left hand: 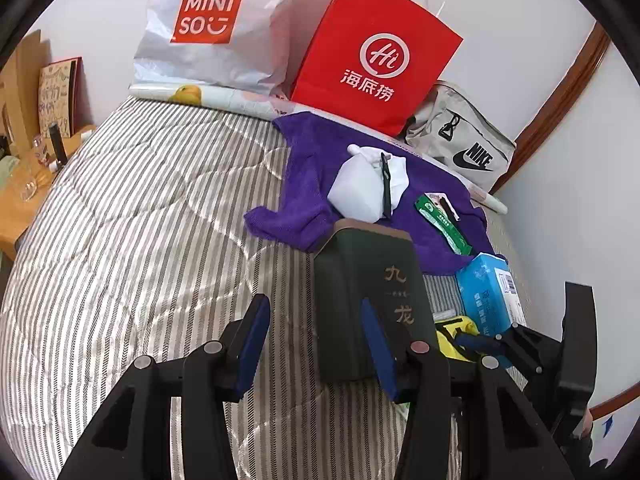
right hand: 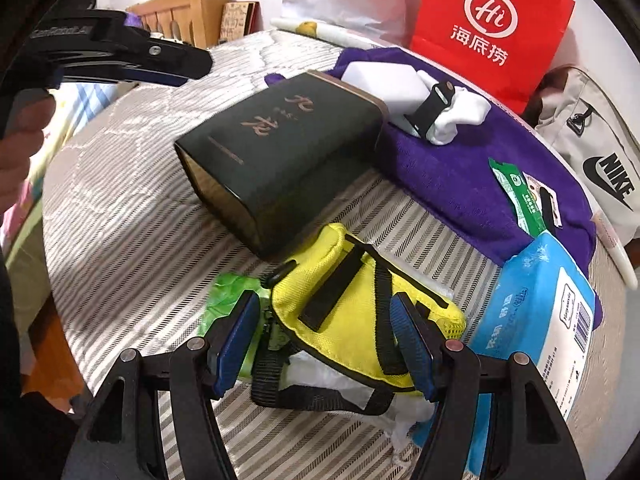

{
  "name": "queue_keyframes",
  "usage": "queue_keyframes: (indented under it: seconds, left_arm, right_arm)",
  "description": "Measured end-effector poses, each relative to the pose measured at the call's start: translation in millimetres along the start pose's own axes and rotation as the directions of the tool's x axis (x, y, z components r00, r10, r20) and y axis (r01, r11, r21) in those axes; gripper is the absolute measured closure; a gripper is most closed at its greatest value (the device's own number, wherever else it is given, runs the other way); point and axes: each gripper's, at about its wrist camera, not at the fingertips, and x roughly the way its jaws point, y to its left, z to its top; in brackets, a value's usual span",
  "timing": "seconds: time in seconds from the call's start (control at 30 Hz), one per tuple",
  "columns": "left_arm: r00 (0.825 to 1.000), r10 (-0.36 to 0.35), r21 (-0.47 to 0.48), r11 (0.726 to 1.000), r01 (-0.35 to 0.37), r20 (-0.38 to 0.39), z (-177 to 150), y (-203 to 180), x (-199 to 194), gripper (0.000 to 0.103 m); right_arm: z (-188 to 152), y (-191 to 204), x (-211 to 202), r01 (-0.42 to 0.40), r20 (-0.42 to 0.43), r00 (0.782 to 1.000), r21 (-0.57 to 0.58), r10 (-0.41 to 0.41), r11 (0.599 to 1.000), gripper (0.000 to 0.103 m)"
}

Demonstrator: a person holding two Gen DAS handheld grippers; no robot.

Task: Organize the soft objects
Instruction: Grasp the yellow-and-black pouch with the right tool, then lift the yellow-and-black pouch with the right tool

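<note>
In the left wrist view, the left hand-held gripper [left hand: 316, 344] is seen pointing down over the striped bed [left hand: 132, 240], its jaws partly apart with nothing between them. The dark green box [left hand: 370, 300] lies just ahead, toward the bed's far edge; its near end is overlapped by the right finger, though contact cannot be told. Its long axis runs roughly along the line of the fingers, away toward the purple towel [left hand: 308, 160] spread near the far right corner. The yellow pouch [left hand: 454, 340] is glimpsed only as a sliver to the right of the box, beside the blue tissue pack [left hand: 488, 296], with the right hand-held gripper [left hand: 480, 342] over it. From this side the pouch is judged to be the farther reach.

In the right wrist view, the right hand-held gripper [right hand: 328, 344] is held moderately wide, and the yellow pouch [right hand: 352, 312] lies directly between and under its blue pads [right hand: 236, 344]; whether the pads press on it cannot be told. The pouch's long axis is set across the jaw line, from a green plastic bag [right hand: 228, 292] at the left to the tissue pack [right hand: 532, 312] at the right. The right hand is therefore judged nearer to the pouch, with a closing move seeming all that remains. The left hand-held gripper [right hand: 192, 66] is seen well apart, over the bed's left side.
</note>
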Motion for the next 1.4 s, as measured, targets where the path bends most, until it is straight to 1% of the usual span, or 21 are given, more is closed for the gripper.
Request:
queue_keyframes:
  seconds: [0.03, 0.07, 0.1, 0.17, 0.27, 0.4, 0.47, 0.53, 0.57, 0.7, 0.9, 0.97, 1.1, 1.23, 1.4]
  left_arm:
    - [1.000, -0.003, -0.002, 1.000, 0.003, -0.001, -1, 2, 0, 0.057]
    - [1.000, -0.006, -0.006, 1.000, 0.006, -0.002, -2, 3, 0, 0.057]
    - [1.000, -0.008, -0.007, 1.000, 0.008, -0.002, -3, 5, 0, 0.057]
    - [1.000, -0.010, -0.013, 1.000, 0.010, -0.003, -4, 7, 1, 0.057]
    - [1.000, -0.009, -0.021, 1.000, 0.008, -0.008, -6, 11, 1, 0.057]
    - [1.000, -0.008, -0.029, 1.000, 0.008, -0.009, -10, 12, 0, 0.057]
    - [1.000, -0.006, -0.031, 0.999, 0.006, -0.008, -11, 12, -2, 0.057]
    - [1.000, -0.004, -0.036, 0.999, 0.004, -0.007, -11, 13, -3, 0.057]
    - [1.000, -0.006, -0.036, 0.999, 0.005, -0.006, -12, 12, -4, 0.057]
    - [1.000, -0.002, -0.017, 1.000, 0.002, -0.006, -15, 8, -8, 0.057]
    - [1.000, -0.004, 0.019, 1.000, 0.004, -0.031, -27, -4, -7, 0.057]
    - [0.999, -0.006, 0.039, 0.999, 0.008, -0.042, -34, -10, -6, 0.057]
    - [0.998, -0.011, 0.077, 0.997, 0.016, -0.062, -46, -25, -7, 0.057]
    - [0.997, -0.010, 0.113, 0.993, 0.019, -0.077, -57, -40, -7, 0.057]
    - [0.996, 0.003, 0.136, 0.991, 0.010, -0.091, -69, -54, -5, 0.057]
  right_arm:
    - [1, -1, 0, 0.000, 0.000, 1.000, 0.007, 0.000, 1.000, 0.037]
    - [2, -4, 0, -0.001, -0.003, 1.000, 0.018, 0.001, 1.000, 0.042]
    - [2, -5, 1, -0.007, -0.006, 1.000, 0.025, 0.007, 1.000, 0.043]
    - [2, -7, -1, -0.010, -0.002, 1.000, 0.033, 0.010, 0.999, 0.057]
    - [3, -9, -8, -0.012, 0.011, 1.000, 0.031, 0.012, 0.999, 0.069]
    - [6, -13, -20, -0.013, 0.046, 0.999, 0.049, 0.011, 0.999, 0.077]
    - [8, -19, -29, -0.031, 0.078, 0.997, 0.077, 0.025, 0.997, 0.081]
    - [10, -26, -36, -0.052, 0.104, 0.994, 0.108, 0.040, 0.993, 0.082]
    - [12, -29, -40, -0.053, 0.137, 0.990, 0.125, 0.035, 0.991, 0.083]
    - [15, -41, -56, -0.072, 0.197, 0.980, 0.178, 0.036, 0.981, 0.085]
    - [10, -50, -82, -0.102, 0.264, 0.964, 0.231, 0.039, 0.968, 0.085]
    - [7, -50, -92, -0.124, 0.289, 0.956, 0.239, 0.052, 0.963, 0.085]
    - [-1, -48, -111, -0.139, 0.323, 0.945, 0.244, 0.054, 0.960, 0.085]
    - [-18, -45, -129, -0.169, 0.350, 0.934, 0.250, 0.073, 0.953, 0.085]
    - [-36, -46, -129, -0.176, 0.348, 0.935, 0.269, 0.075, 0.947, 0.085]
